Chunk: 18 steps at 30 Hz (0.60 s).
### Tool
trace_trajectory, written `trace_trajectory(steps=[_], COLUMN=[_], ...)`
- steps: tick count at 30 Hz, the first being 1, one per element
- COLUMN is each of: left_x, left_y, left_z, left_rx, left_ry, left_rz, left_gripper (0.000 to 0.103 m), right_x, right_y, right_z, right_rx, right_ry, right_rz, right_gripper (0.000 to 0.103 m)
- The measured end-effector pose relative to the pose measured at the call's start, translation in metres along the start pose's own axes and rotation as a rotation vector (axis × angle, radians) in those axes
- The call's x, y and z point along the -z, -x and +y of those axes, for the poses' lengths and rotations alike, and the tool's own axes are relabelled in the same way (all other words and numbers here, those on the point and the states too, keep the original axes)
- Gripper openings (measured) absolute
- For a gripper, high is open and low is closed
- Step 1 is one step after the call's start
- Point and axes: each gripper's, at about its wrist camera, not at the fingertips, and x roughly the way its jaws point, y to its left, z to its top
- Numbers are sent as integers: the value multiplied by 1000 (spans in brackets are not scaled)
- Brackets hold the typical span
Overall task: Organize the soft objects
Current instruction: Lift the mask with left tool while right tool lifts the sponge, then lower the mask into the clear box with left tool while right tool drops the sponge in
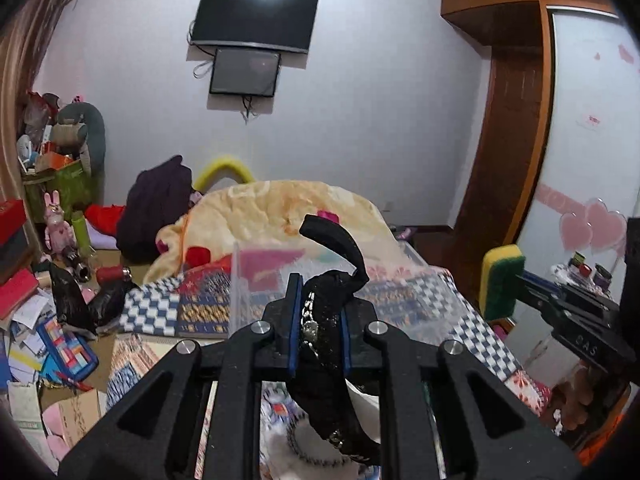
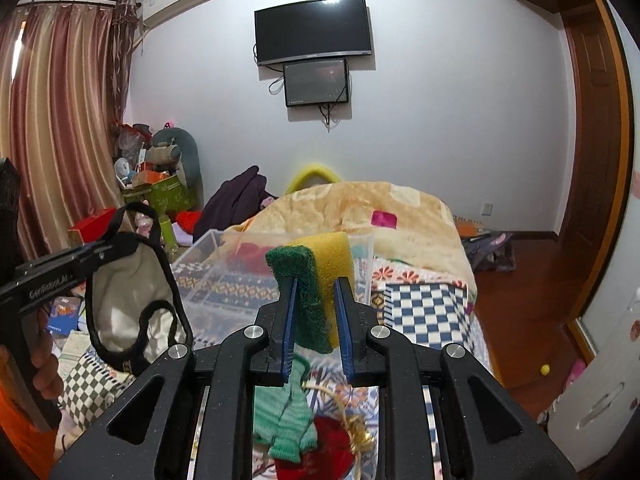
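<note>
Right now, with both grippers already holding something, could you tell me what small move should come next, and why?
Probably carry the right gripper forward and release over the clear bin. It is shut on the sponge, held upright just short of the bin on the bed. The left gripper, shut on the black-trimmed garment, can follow.

On the bed, a clear bin (image 2: pixel 280 268) sits before the folded blanket (image 2: pixel 360 208) — a sponge (image 2: pixel 316 280) held above its near edge, a bra (image 2: pixel 132 300) held to the left. Behind, two screens (image 2: pixel 314 30) hang stacked on the wall.
</note>
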Motion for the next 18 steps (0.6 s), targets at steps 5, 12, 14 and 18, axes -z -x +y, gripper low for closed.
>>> trace_trajectory(steps=[5,12,14,18], left_x=[-23,-33,-33,-28], left_y=[-15,-49,-62,-81], left_z=[6,7,11,9], left_rx=[-56,-131,-130,-152], left_ry=[11,5,30,31], left_rz=[-51,-64,-50,-31], left_gripper=[15,15,15,15], right_x=[-10,-18,-19,-17], right_y=[-11,-40,-48,-68], right_z=[0,2,3,6], right_rx=[1,9,14,23], right_ry=[10,26,37,61], right_rz=[-5,36,55,110], right_gripper=[17,17,17,17])
